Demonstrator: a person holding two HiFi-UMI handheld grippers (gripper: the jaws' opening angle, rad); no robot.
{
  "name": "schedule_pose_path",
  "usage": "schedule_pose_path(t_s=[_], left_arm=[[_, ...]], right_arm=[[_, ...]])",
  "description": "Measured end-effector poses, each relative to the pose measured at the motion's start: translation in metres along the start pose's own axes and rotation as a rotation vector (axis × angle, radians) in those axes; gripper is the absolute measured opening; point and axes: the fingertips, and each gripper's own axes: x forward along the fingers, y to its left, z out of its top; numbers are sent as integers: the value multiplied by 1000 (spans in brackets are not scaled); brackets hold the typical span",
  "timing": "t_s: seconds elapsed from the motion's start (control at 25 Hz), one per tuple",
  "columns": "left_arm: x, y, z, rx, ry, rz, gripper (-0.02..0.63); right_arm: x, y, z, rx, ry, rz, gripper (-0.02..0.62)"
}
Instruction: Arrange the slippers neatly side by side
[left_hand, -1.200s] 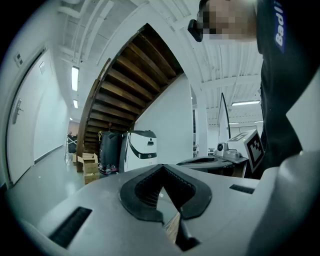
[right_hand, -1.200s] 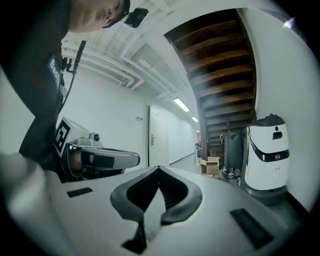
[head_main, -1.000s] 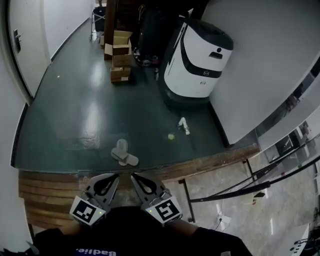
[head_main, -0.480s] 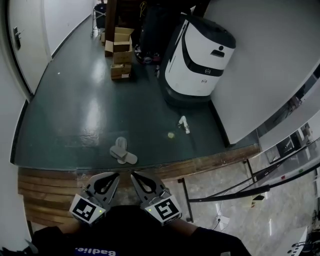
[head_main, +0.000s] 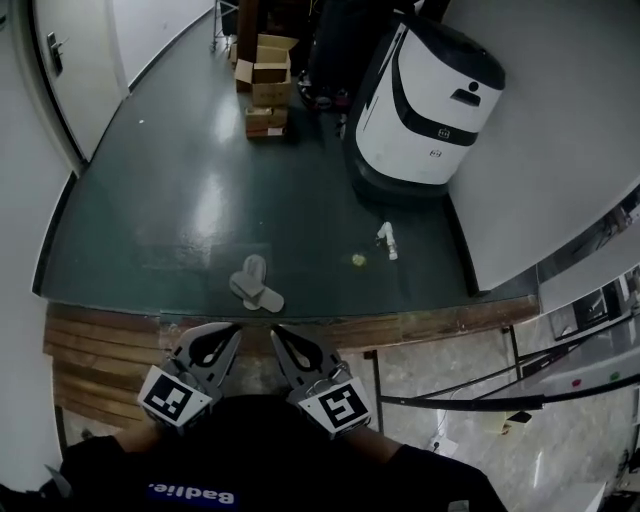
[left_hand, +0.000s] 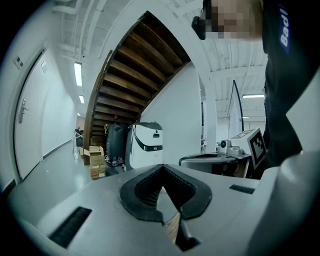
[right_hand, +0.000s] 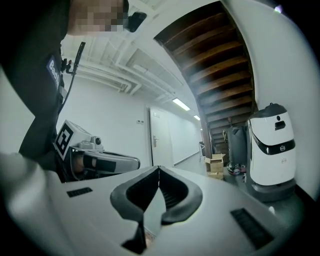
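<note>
Two pale grey slippers (head_main: 256, 285) lie on the dark green floor, one laid across the other, just beyond the wooden step edge. In the head view my left gripper (head_main: 235, 329) and right gripper (head_main: 275, 331) are held close together low in the picture, short of the slippers and apart from them. Both are shut, with nothing between the jaws. The left gripper (left_hand: 161, 167) in its own view shows its pads meeting at the tip, and so does the right gripper (right_hand: 159, 169). Neither gripper view shows the slippers.
A large white and black machine (head_main: 430, 100) stands at the back right by the wall. Stacked cardboard boxes (head_main: 268, 90) sit at the back. A small white object (head_main: 387, 240) and a yellowish scrap (head_main: 358, 260) lie right of the slippers. Wooden steps (head_main: 100, 350) run below the floor edge.
The head view has shifted forward and to the left, so the slippers now sit closer to both grippers. The grippers stay shut and side by side.
</note>
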Motion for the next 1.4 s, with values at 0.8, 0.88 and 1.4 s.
schedule_pose_path(t_s=[0.8, 0.88, 1.4], left_arm=[[26, 28, -64, -131, 135, 173, 3], [30, 31, -73, -171, 143, 165, 18], [49, 149, -155, -319, 226, 83, 44]], right_arm=[[0, -32, -23, 38, 40, 120, -2], [-1, -32, -24, 33, 56, 112, -2], [104, -28, -28, -28, 143, 0, -2]])
